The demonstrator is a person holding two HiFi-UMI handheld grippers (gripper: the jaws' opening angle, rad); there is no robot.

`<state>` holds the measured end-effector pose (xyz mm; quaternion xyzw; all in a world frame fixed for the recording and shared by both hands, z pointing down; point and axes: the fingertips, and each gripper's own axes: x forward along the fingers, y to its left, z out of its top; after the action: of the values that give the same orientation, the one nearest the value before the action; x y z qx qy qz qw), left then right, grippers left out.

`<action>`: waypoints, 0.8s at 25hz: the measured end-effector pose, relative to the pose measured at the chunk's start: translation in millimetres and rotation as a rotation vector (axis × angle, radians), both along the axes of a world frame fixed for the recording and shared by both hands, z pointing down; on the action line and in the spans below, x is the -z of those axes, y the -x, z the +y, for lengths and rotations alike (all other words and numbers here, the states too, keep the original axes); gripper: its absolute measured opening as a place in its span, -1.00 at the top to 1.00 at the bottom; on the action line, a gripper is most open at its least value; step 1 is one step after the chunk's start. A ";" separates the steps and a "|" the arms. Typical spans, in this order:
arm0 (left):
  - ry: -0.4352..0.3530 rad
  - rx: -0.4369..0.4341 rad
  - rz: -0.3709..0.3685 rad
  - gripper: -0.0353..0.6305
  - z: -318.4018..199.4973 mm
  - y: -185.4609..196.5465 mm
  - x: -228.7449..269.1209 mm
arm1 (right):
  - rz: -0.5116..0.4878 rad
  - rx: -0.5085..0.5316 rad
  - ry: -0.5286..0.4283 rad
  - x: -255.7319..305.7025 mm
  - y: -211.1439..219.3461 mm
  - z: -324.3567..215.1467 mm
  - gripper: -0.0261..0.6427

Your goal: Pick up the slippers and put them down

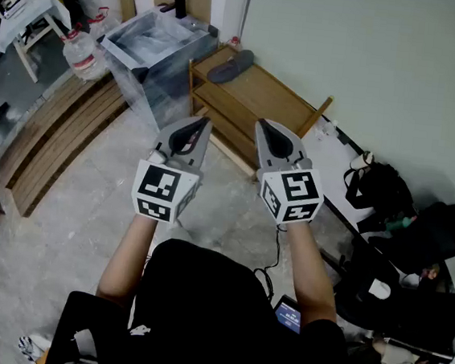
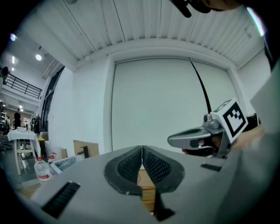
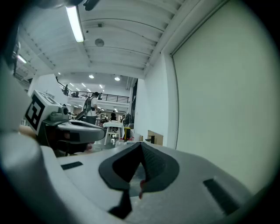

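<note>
One dark grey slipper [image 1: 230,66] lies on the top shelf of a low wooden rack [image 1: 280,102] against the wall. Both grippers are held level above the floor, side by side, pointing at the rack and well short of the slipper. My left gripper [image 1: 204,123] [image 2: 142,148] is shut with its pads meeting and nothing between them; a bit of the wooden rack [image 2: 146,186] shows below its tips. My right gripper [image 1: 264,125] [image 3: 141,144] also looks shut and empty. Each gripper appears in the other's view: the right gripper [image 2: 175,141], the left gripper [image 3: 103,131].
A plastic-wrapped box [image 1: 157,44] stands left of the rack, with water bottles [image 1: 81,50] and wooden planks [image 1: 54,135] beyond it. A white table [image 1: 27,15] is at far left. Black bags [image 1: 416,229] and a white board [image 1: 333,172] lie at the right by the wall.
</note>
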<state>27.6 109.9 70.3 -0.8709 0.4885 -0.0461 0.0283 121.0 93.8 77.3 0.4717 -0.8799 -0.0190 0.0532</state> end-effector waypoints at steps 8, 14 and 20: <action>-0.012 0.016 -0.013 0.88 0.7 2.7 -2.4 | -0.009 0.016 0.023 -8.2 1.6 5.2 0.94; -0.004 0.016 -0.018 0.88 1.4 1.2 -8.2 | -0.022 0.012 0.030 -13.4 -2.0 6.7 0.94; -0.001 0.009 -0.016 0.88 -8.8 2.7 -8.8 | -0.027 0.000 0.036 -14.1 -2.3 -3.2 0.94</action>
<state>25.0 101.1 79.1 -0.8683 0.4921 -0.0530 0.0325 123.3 90.6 91.4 0.4710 -0.8807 0.0033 0.0501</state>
